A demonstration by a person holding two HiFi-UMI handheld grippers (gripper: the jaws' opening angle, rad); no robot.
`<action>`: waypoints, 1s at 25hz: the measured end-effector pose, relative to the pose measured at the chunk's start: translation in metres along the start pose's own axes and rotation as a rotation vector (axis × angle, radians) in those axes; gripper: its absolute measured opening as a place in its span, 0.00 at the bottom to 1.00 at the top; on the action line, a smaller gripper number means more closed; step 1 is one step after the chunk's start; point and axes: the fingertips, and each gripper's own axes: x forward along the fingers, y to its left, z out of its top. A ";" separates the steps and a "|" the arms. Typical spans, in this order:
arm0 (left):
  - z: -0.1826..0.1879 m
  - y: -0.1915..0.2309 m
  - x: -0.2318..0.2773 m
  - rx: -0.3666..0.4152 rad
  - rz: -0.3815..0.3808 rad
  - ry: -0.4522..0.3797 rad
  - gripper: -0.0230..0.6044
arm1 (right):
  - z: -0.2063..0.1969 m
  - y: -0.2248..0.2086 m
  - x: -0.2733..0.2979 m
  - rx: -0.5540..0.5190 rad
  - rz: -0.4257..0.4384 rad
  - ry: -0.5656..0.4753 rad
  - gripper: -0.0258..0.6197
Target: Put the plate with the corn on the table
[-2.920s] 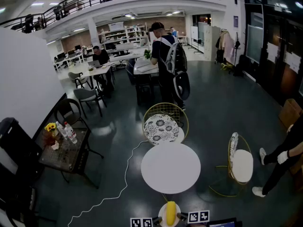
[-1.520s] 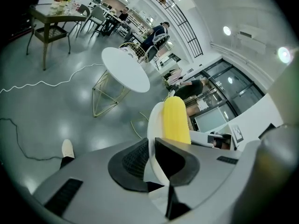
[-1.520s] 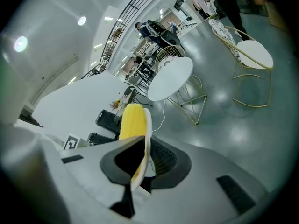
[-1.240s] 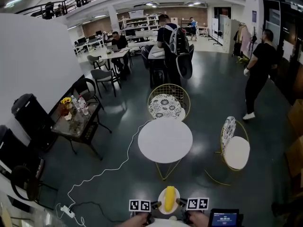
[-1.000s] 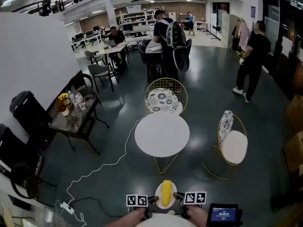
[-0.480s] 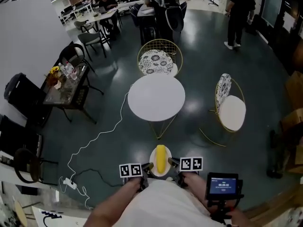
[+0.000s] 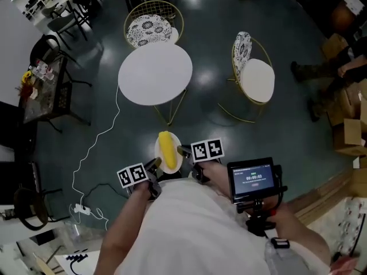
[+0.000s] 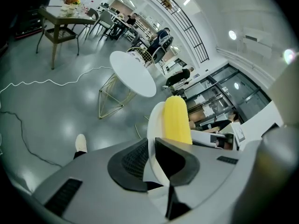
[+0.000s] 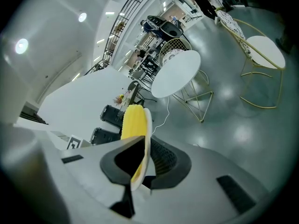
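Observation:
A small white plate (image 7: pixel 179 159) carries a yellow corn cob (image 7: pixel 167 149) and hangs in the air in front of my body. My left gripper (image 7: pixel 155 166) is shut on the plate's left rim, my right gripper (image 7: pixel 184 152) on its right rim. In the left gripper view the plate (image 8: pixel 155 125) stands edge-on between the jaws of the left gripper (image 8: pixel 154 158), with the corn (image 8: pixel 176 121) on its far side. The right gripper view shows the right gripper (image 9: pixel 142 164) clamping the plate (image 9: pixel 147 134) beside the corn (image 9: pixel 132 120). A round white table (image 7: pixel 155 73) stands ahead on thin gold legs.
Two gold wire chairs (image 7: pixel 151 24) (image 7: pixel 256 79) stand round the table. A white cable (image 7: pixel 92 153) snakes over the dark floor at left. A side table with bottles (image 7: pixel 40 87) is far left, cardboard boxes (image 7: pixel 350 130) at right. A small screen (image 7: pixel 252 179) sits by my right hand.
The view has moved closer to the round table and tilted steeply down. The plate with the corn has stayed held between both grippers throughout.

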 end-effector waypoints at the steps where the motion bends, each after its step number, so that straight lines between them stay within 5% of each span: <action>1: 0.003 0.002 0.001 -0.002 -0.003 0.001 0.11 | 0.002 0.000 0.003 0.002 -0.004 0.002 0.11; 13: 0.054 0.023 0.007 -0.005 -0.012 0.023 0.11 | 0.038 0.006 0.043 0.023 -0.021 0.004 0.11; 19: 0.114 0.044 0.028 -0.012 -0.025 0.028 0.11 | 0.088 0.003 0.085 0.034 -0.037 0.002 0.11; 25: 0.110 0.040 0.026 0.001 -0.030 0.049 0.11 | 0.083 0.003 0.078 0.047 -0.055 -0.011 0.11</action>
